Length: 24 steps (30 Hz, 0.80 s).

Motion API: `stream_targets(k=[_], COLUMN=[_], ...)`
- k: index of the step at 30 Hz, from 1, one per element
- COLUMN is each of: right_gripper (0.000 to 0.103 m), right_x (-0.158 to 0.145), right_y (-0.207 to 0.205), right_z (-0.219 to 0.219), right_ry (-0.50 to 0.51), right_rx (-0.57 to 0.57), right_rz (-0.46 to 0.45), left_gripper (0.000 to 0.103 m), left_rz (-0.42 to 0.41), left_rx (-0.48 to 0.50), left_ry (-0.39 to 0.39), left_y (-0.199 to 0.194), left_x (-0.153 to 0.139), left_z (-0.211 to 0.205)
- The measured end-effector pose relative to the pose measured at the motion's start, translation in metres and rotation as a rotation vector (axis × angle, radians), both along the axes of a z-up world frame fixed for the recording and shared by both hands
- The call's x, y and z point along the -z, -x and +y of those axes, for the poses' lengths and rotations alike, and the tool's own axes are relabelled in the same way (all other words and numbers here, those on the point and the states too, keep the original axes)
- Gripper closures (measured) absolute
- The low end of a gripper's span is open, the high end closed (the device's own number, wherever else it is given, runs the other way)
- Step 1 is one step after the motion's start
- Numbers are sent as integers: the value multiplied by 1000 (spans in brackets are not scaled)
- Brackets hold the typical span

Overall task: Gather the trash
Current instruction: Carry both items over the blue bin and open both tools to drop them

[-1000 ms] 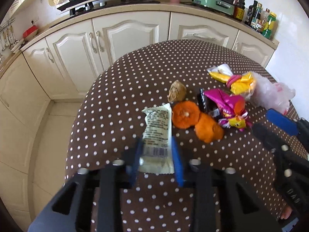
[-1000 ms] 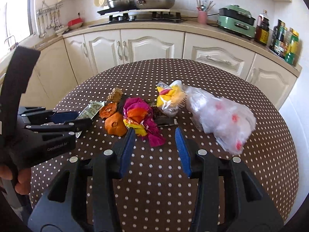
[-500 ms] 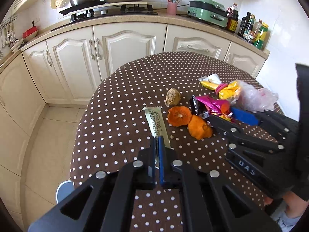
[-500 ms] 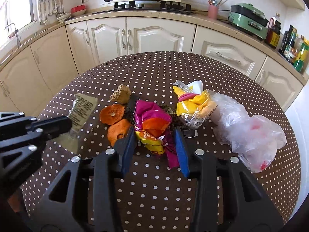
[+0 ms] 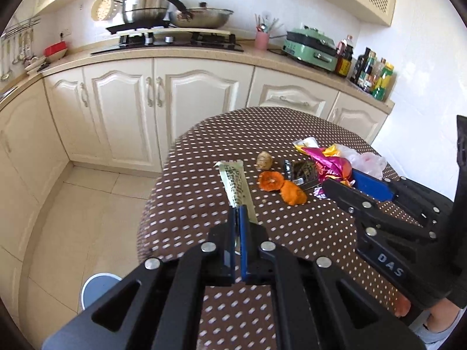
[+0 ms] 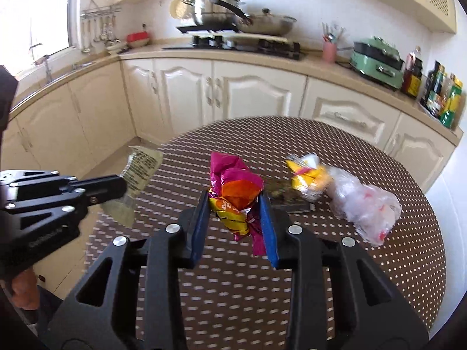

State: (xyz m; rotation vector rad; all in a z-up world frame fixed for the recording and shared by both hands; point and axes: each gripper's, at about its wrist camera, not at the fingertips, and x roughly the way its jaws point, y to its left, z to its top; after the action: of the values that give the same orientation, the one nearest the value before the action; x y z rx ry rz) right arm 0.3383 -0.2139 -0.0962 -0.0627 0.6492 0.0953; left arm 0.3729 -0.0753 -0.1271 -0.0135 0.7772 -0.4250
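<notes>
Two views show this moment. First, the left wrist view. The left gripper (image 5: 237,221) sits low in the middle of the frame. Its jaws are pressed together on the near end of a pale printed wrapper (image 5: 235,183), which sticks out away from the camera over the brown dotted bench (image 5: 204,180). The wrapper looks thin, light and bendy, so a pinch at one end seems enough. Orange peels (image 5: 281,185) and a small brown lump (image 5: 264,160) lie on the bench in the middle of the frame. At the right, the right gripper (image 5: 344,186) reaches into the trash pile. A blue bin rim (image 5: 97,287) peeks out at the lower left, mostly cut off.

Next, the right wrist view. The right gripper (image 6: 235,204) is in the middle. Its jaws are closing on a pink and orange snack bag (image 6: 235,195), and the blue pads touch both of its sides. The bag looks crinkly, soft and maybe slippery, so the fat middle is a good place to hold it. A yellow wrapper (image 6: 305,176) and a clear plastic bag (image 6: 364,204) lie on the bench at the right, both blurry. A dark flat thing behind the snack bag is too hidden to name.
</notes>
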Motion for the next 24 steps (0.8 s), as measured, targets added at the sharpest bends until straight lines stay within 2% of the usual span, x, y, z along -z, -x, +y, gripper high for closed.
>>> stream_targets(k=[7,13,18,24], right_gripper=[70,70,70,70], right_x=[-15,-8,16,76], right_y=[9,6,-2,-17], right_z=[71,145,214,295], right_ry=[-12,-38,-49,-51], right_rx=[-119,-231,-331,-432], right_rz=[-15,6,61,185], left_gripper=[101,101,101,101], left_rz=[-15,-9,37,148], left_rx=[-81,-180,-277,-404], left_ry=[22,23,30,57], left_y=[22,40,50,50], left_x=[-4,8,37,95], left_z=[66,137,208,286])
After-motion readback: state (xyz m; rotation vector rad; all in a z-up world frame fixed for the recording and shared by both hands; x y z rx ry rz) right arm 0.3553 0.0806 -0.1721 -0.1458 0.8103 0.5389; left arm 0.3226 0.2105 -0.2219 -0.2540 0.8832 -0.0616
